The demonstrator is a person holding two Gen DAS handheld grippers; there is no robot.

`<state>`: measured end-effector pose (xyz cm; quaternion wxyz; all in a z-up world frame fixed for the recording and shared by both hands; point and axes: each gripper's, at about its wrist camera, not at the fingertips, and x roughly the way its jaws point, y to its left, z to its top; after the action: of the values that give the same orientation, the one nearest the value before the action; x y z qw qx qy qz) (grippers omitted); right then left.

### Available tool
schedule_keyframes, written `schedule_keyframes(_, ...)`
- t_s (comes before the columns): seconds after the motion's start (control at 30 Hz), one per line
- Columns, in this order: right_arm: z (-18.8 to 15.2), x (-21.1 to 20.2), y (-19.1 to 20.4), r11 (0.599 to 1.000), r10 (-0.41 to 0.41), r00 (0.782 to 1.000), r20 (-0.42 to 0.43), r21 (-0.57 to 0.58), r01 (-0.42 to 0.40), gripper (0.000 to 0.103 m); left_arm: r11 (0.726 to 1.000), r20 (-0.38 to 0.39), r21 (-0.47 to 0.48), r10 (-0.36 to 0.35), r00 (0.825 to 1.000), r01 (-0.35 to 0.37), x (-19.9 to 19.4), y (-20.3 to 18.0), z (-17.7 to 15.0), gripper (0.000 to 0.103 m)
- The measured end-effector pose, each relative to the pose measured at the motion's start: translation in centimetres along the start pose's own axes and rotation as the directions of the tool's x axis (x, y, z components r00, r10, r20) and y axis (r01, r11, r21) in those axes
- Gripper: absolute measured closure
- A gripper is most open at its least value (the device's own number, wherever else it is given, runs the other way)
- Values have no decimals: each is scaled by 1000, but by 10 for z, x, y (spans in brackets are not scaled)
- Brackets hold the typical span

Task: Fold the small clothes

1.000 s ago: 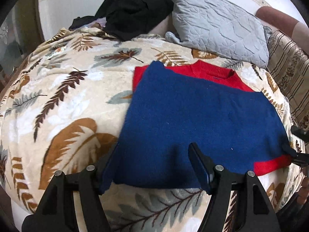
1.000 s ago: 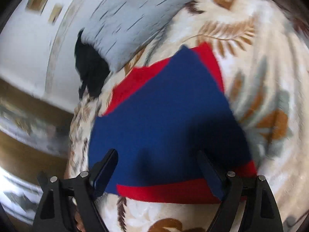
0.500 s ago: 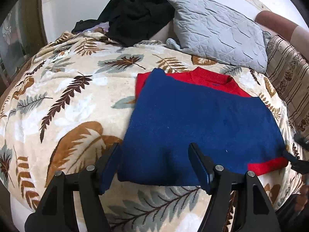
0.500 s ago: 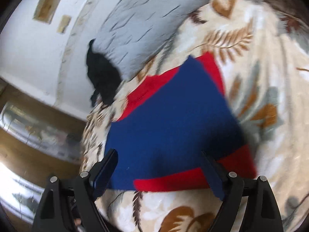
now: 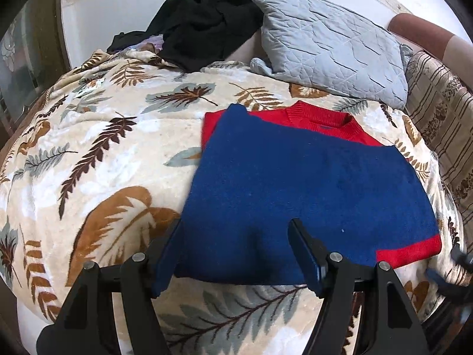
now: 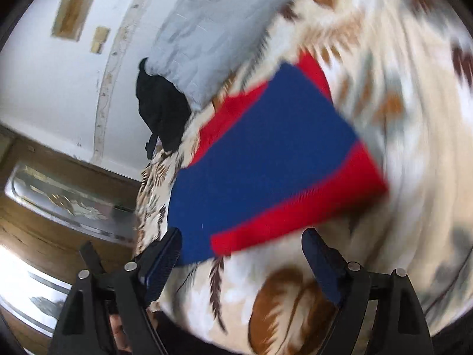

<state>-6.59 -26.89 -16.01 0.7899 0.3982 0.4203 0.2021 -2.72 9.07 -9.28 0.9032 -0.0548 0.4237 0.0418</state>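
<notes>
A small blue and red sweater (image 5: pixel 310 195) lies folded flat on the leaf-patterned blanket (image 5: pixel 97 159), red collar at the far side and a red band at its near right corner. My left gripper (image 5: pixel 236 254) is open and empty, hovering just above the sweater's near left edge. In the right wrist view the sweater (image 6: pixel 266 159) lies ahead and the image is blurred. My right gripper (image 6: pixel 241 261) is open and empty, just off the sweater's red-banded edge. The right gripper's tip also shows at the right edge of the left wrist view (image 5: pixel 456 261).
A grey quilted pillow (image 5: pixel 331 44) and a heap of black clothes (image 5: pixel 204 17) lie at the head of the bed. A striped cushion (image 5: pixel 443 136) is at the right. The white wall (image 6: pixel 59 88) and wooden furniture (image 6: pixel 44 207) lie beyond the bed's edge.
Both grippers have drawn back from the sweater and let it lie flat. The right wrist view has swung and pulled away, so more blanket shows beneath it.
</notes>
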Motion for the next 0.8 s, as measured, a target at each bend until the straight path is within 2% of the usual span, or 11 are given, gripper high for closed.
schedule_keyframes(0.1,-14,14,-13,997,19,999,-27,74,-17,17,1000,-4,18,-5,1000,6,4,-12,2,31)
schedule_keyframes(0.17,-6,26,-15,996,23,1000,-15,88,-22,17,999,1,35,-15,1000,15,4,-21,2,31)
schedule_keyframes(0.3,12,27,-32,984,-13,997,77,180,-1,17,998,2,54,-16,1000,16,7,-33,4,31)
schedule_keyframes(0.4,21,29,-32,972,-32,995,99,233,8,18,999,-16,48,-16,1000,16,12,-36,4,31)
schedule_keyframes(0.43,23,31,-29,974,-62,993,104,223,37,21,999,-16,50,-13,1000,14,13,-37,4,31)
schedule_keyframes(0.5,27,38,-33,969,-119,990,70,224,100,93,998,-17,64,-2,1000,3,14,-40,6,31)
schedule_keyframes(0.53,28,41,-34,967,-125,990,61,233,107,92,998,-13,69,1,1000,0,13,-40,7,31)
schedule_keyframes(0.6,29,33,-22,976,-160,983,86,166,144,93,998,18,69,9,1000,-10,8,-38,11,31)
schedule_keyframes(0.7,18,8,4,970,-243,955,173,27,242,93,998,51,54,22,998,-25,7,-36,16,31)
schedule_keyframes(0.77,15,17,-18,951,-308,946,103,49,304,89,998,8,59,21,1000,-21,21,-39,18,31)
schedule_keyframes(0.8,13,24,-33,958,-279,958,65,85,274,89,997,-17,75,23,1000,-22,30,-42,17,31)
